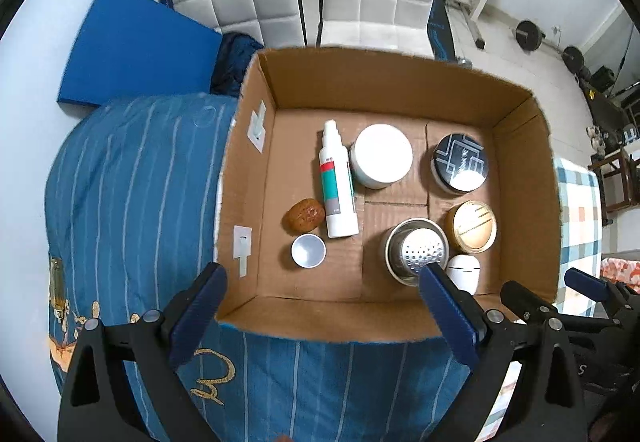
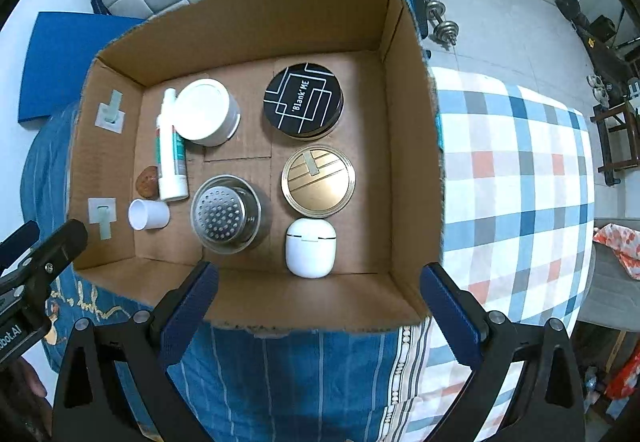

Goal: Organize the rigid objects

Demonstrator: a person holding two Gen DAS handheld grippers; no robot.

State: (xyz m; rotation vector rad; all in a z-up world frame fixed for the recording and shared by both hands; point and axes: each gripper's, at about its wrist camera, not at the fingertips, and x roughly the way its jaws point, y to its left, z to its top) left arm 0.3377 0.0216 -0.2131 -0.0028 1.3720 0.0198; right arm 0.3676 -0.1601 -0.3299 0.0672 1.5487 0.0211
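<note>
A cardboard box (image 2: pixel 256 294) sits on a bed under a blue striped cover (image 1: pixel 132 178), with a checked blanket (image 2: pixel 516 170) to the right of the right claw (image 2: pixel 318 296). Both claws hover over the box's near wall, their blue-padded fingers spread wide and holding nothing; the left claw (image 1: pixel 322 300) hangs just left of its partner.

Inside the box, ahead of the right claw and farthest from it, a black round tin (image 2: pixel 303 100) lettered "Blank ME" stands by the back wall. Left of that tin is a white jar (image 2: pixel 206 112), with a white spray bottle (image 2: pixel 171 150) lying on its side, touching the jar's left edge.

Nearer the right claw, a gold-lidded tin (image 2: pixel 318 180) rests just behind a white egg-shaped case (image 2: pixel 310 247), the closest item to that claw. A perforated steel strainer cup (image 2: pixel 226 214) sits just to their left.

Ahead of the left claw, a small white cup (image 1: pixel 308 251) stands upright near the box's left wall, a brown walnut-like lump (image 1: pixel 304 216) just behind it.
</note>
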